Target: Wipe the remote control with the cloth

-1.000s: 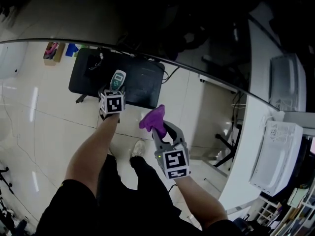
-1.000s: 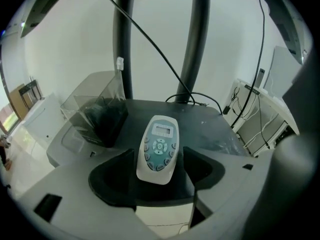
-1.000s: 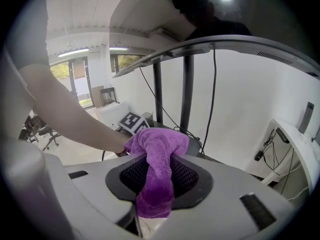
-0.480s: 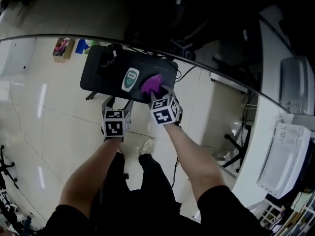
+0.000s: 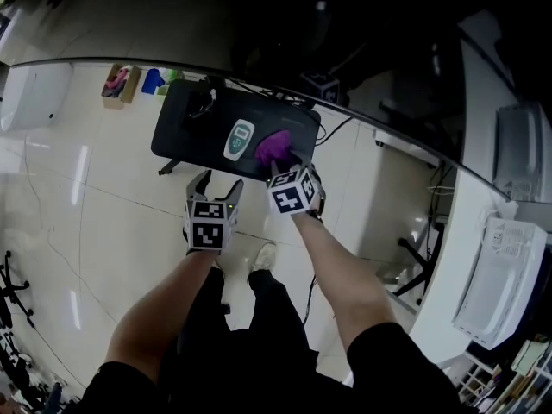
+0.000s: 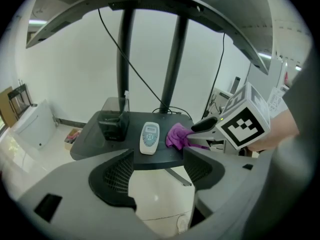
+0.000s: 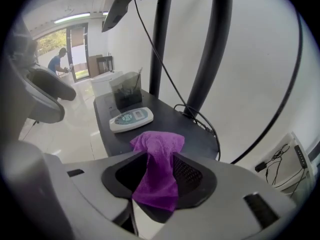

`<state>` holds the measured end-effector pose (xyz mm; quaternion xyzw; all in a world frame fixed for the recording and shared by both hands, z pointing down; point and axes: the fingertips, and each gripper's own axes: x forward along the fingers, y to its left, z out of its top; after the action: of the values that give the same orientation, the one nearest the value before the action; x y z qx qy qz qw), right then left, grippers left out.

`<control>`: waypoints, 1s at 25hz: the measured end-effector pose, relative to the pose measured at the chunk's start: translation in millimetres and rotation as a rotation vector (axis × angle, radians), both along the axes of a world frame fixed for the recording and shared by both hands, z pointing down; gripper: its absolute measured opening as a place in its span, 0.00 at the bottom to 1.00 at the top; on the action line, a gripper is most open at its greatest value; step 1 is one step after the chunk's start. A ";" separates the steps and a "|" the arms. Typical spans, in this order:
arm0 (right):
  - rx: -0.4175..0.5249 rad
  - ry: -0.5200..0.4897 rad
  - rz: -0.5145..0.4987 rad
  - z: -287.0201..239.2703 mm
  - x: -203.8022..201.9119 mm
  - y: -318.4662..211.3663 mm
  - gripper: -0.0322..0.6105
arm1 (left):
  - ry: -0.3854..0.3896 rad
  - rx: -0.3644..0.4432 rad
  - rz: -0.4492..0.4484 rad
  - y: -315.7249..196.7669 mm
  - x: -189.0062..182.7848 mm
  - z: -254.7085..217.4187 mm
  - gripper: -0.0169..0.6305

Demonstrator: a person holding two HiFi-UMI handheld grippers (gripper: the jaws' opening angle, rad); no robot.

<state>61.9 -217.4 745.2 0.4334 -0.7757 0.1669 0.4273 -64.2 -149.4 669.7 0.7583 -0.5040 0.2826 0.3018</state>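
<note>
The white remote control (image 5: 239, 140) (image 6: 149, 137) (image 7: 131, 119) lies flat on a small black table (image 5: 185, 136). Just to its right the purple cloth (image 5: 274, 147) (image 6: 176, 135) rests on the tabletop. The cloth's (image 7: 159, 169) tail hangs between the jaws of my right gripper (image 5: 280, 164) (image 7: 159, 176). Those jaws have just been opening: the cloth lies against one pad and the other stands clear of it. My left gripper (image 5: 218, 182) (image 6: 159, 166) hovers open and empty off the table's near edge, short of the remote.
A black holder (image 6: 112, 125) (image 7: 126, 91) stands behind the remote. A cable (image 7: 197, 116) runs over the table's far side past two dark poles. Coloured items (image 5: 121, 82) lie on the tiled floor. A white appliance (image 5: 487, 274) sits on the counter at the right.
My right gripper dropped from up near me to the table, bringing the cloth down beside the remote. My left gripper drew back from the remote, which stays on the table.
</note>
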 end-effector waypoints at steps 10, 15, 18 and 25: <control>0.213 -0.247 -0.025 -222.8 -24.0 101.1 0.25 | 0.070 0.216 0.165 54.6 18.9 -153.5 0.29; 0.292 -0.318 -0.024 -298.5 -26.6 159.6 0.13 | 0.068 0.334 0.310 108.4 29.3 -217.7 0.14; 0.320 -0.325 -0.055 -318.0 -30.7 186.5 0.08 | 0.069 0.364 0.351 129.7 31.7 -232.9 0.08; 0.369 -0.346 -0.078 -341.0 -31.9 212.6 0.08 | 0.049 0.425 0.345 152.5 26.4 -258.6 0.03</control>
<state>30.0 -4.8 404.2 0.4386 -0.8708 0.0775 0.2080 -37.9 3.0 411.1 0.8860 -0.4078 0.1993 0.0952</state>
